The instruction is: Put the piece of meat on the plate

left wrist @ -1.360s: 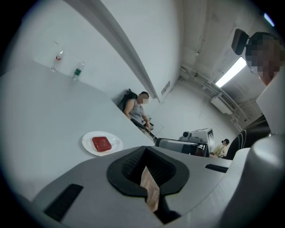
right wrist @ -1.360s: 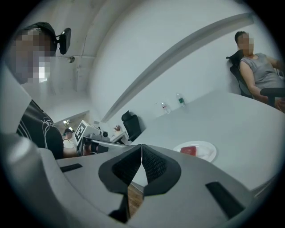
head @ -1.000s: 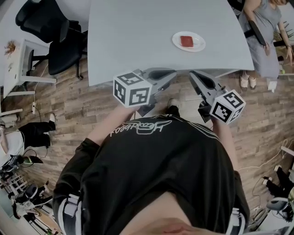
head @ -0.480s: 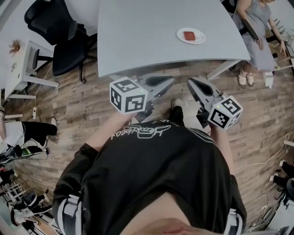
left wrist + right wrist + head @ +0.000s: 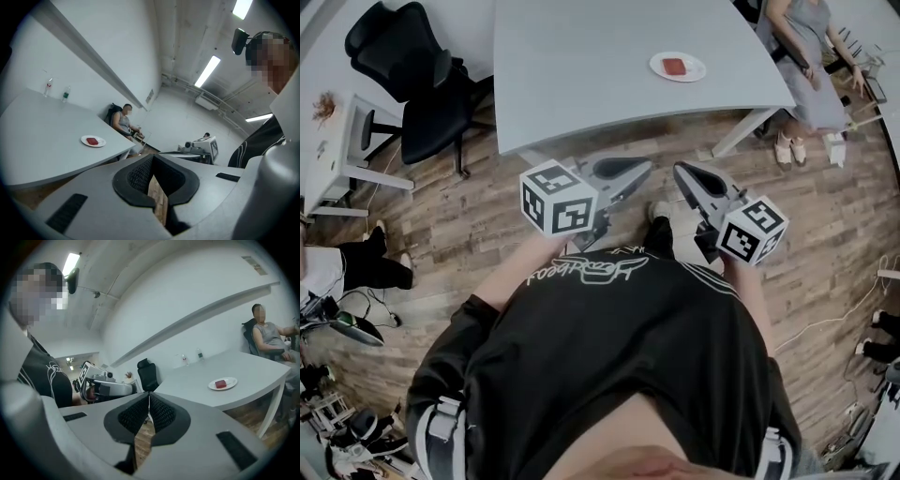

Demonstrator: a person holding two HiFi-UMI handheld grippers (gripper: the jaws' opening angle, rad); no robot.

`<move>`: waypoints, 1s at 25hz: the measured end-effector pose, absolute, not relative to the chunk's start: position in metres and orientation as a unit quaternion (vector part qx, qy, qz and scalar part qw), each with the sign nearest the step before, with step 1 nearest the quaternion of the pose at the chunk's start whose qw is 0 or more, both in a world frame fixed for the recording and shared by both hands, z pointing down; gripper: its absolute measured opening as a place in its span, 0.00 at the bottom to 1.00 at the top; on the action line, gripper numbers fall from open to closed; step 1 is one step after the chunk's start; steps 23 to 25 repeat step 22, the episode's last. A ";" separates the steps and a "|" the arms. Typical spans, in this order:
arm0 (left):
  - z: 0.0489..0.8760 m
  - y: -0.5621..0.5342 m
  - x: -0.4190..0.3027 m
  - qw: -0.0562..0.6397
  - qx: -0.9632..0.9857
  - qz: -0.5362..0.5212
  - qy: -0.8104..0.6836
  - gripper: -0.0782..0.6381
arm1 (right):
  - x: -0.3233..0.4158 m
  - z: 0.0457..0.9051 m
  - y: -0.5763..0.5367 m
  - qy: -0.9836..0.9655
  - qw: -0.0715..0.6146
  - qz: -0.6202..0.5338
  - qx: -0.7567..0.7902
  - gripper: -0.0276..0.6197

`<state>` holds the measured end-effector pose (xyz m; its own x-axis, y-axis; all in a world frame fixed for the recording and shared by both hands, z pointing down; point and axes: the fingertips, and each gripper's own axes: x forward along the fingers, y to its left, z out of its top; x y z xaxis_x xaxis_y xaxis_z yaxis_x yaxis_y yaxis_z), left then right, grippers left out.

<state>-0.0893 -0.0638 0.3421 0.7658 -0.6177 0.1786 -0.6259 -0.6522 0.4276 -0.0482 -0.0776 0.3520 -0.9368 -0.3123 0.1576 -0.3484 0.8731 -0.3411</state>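
Observation:
The red piece of meat (image 5: 674, 66) lies on a white plate (image 5: 692, 70) near the right end of the grey table (image 5: 581, 66). Both grippers hang over the wooden floor, short of the table's near edge and well away from the plate. My left gripper (image 5: 645, 167) is shut with nothing in it, and my right gripper (image 5: 680, 170) is shut and empty too. From the left gripper (image 5: 152, 157) view, the plate (image 5: 87, 140) and meat (image 5: 94, 140) sit far off to the left. The right gripper (image 5: 149, 396) view has the plate (image 5: 216, 386) and meat (image 5: 224, 382) far to the right.
Black office chairs (image 5: 422, 80) stand at the table's left end, beside a small white desk (image 5: 333, 131). A person (image 5: 806, 52) sits at the table's right end. Two bottles (image 5: 56, 90) stand on the far side of the table.
Both grippers have drawn back from the table edge and now hang over the floor. The table and plate look smaller and farther away. Both jaws stayed shut.

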 end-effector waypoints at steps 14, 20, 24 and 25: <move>0.351 -0.054 -0.092 0.247 0.907 0.011 -0.342 0.12 | -0.048 0.362 -0.065 -0.965 0.064 0.183 0.175 0.06; 0.352 -0.052 -0.089 0.235 0.910 0.026 -0.340 0.12 | -0.048 0.363 -0.064 -0.964 0.067 0.186 0.176 0.06; 0.353 -0.051 -0.089 0.230 0.911 0.031 -0.340 0.12 | -0.047 0.364 -0.064 -0.964 0.065 0.186 0.178 0.06; 0.353 -0.051 -0.089 0.230 0.911 0.031 -0.340 0.12 | -0.047 0.364 -0.064 -0.964 0.065 0.186 0.178 0.06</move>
